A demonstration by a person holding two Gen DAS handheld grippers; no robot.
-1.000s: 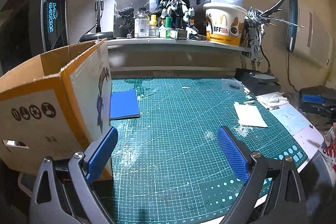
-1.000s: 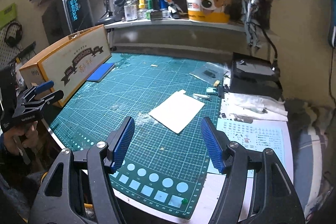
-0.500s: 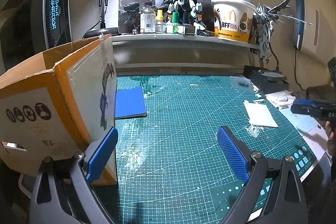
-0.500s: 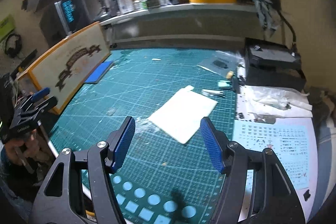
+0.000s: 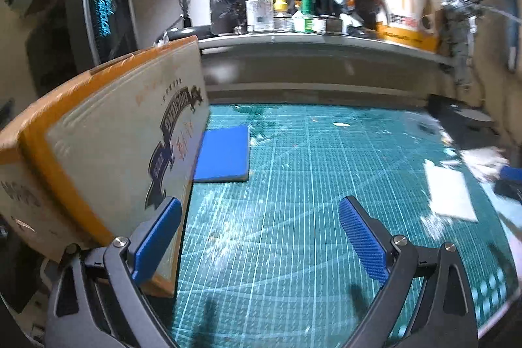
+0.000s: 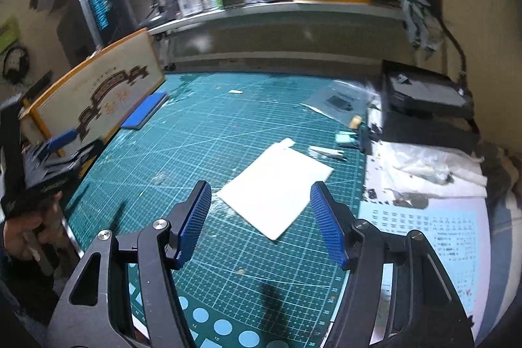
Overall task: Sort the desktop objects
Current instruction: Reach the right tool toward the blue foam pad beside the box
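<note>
The green cutting mat [image 6: 228,132] carries an orange-edged box [image 5: 107,152] standing along its left side. A white sheet [image 6: 277,185] lies mid-mat, long axis running diagonally toward the far right, just ahead of the right gripper [image 6: 261,224]. Both it and the left gripper [image 5: 261,240] are spread wide, holding nothing.

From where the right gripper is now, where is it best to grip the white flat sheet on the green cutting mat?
Probably the near corner of the white flat sheet, from the front, low: it lies flat on the green cutting mat, nearest the open right gripper.
</note>
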